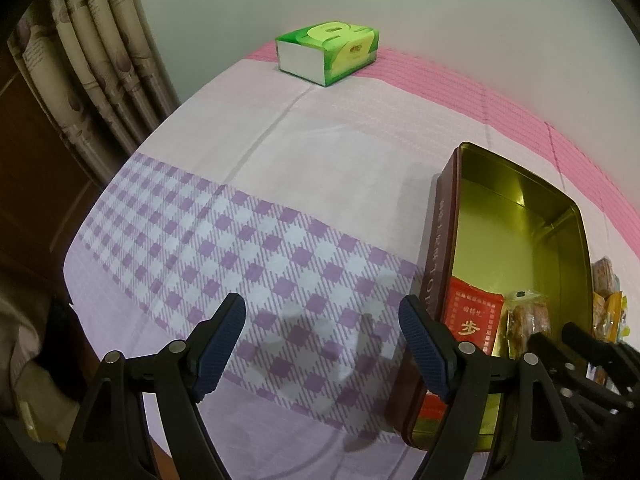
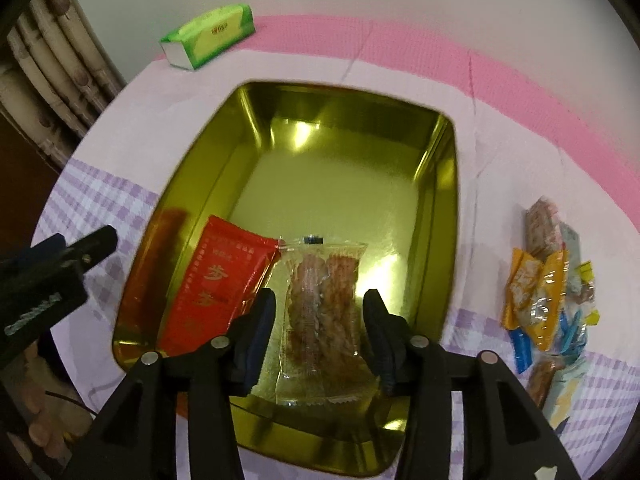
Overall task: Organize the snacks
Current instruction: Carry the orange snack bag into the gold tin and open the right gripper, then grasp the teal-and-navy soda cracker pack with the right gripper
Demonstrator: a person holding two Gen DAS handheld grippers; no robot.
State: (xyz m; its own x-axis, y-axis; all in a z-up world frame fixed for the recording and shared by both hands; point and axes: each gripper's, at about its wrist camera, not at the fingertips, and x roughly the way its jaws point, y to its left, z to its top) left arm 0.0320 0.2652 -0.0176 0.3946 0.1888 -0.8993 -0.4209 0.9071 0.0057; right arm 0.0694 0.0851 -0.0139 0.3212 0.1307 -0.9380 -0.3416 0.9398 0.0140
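The right tool [image 2: 318, 334] hung over the near end of the tin [image 2: 448, 208], jaws apart, the clear pack [image 2: 324, 304] lying between its fingers; contact could not be confirmed. A red pack [image 2: 218, 284] lay just left of it, edges touching. The left tool [image 1: 322, 344] stood open over the checked cloth [image 1: 200, 240], left of the tin, holding nothing. Loose snacks [image 2: 548, 288] lay on the counter right of the tin. A tissue box [image 1: 328, 52] sat well apart at the far edge.
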